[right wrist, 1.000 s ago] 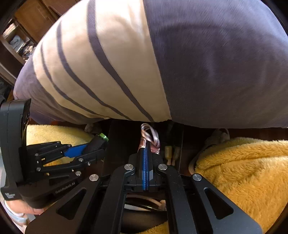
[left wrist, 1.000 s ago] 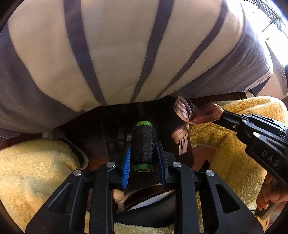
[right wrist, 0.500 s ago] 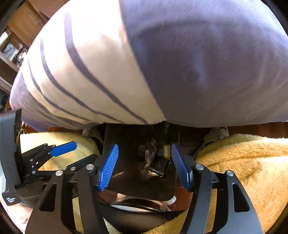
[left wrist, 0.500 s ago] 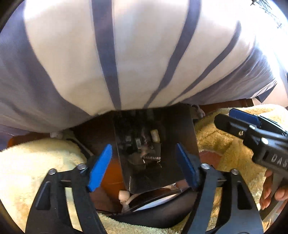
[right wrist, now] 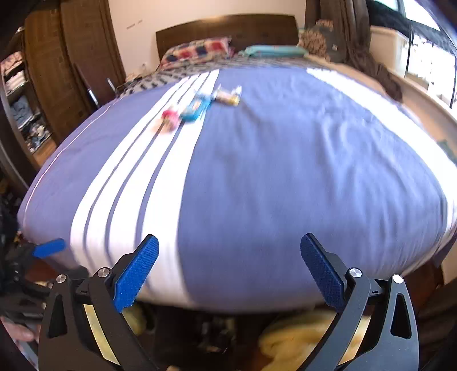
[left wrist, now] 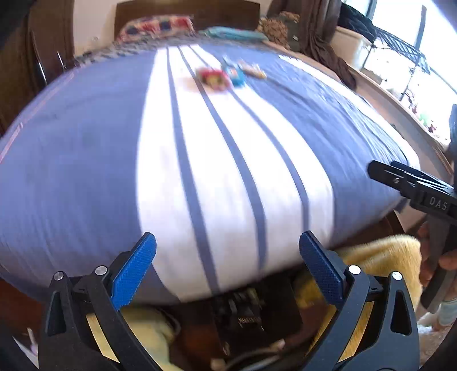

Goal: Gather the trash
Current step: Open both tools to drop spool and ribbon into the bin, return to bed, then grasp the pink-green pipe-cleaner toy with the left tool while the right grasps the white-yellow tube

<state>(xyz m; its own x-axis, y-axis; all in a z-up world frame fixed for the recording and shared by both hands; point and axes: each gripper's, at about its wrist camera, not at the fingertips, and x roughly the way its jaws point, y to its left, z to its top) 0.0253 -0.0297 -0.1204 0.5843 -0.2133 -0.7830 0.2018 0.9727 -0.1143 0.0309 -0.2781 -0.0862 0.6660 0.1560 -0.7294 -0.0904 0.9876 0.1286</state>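
Three wrappers lie far up the bed: a red one [left wrist: 213, 77] [right wrist: 170, 117], a blue one [left wrist: 236, 74] [right wrist: 196, 108] and a yellowish one [left wrist: 253, 70] [right wrist: 228, 95]. My left gripper [left wrist: 227, 251] is open and empty over the bed's foot edge. My right gripper [right wrist: 229, 252] is open and empty too; it also shows at the right in the left wrist view [left wrist: 411, 185]. A black bin [left wrist: 257, 311] with dropped items sits on the floor below both grippers, between yellow fluffy slippers [left wrist: 380, 256].
The bed has a blue cover with white stripes [right wrist: 285, 171]. Pillows [right wrist: 197, 52] and a dark headboard [right wrist: 228, 27] are at the far end. A wooden wardrobe [right wrist: 57, 71] stands left; a window ledge [right wrist: 422, 94] runs along the right.
Both grippers dropped their loads, a thread spool and a pink ribbon, into the bin and opened. Both then tilted up from the bin to look across the bed.
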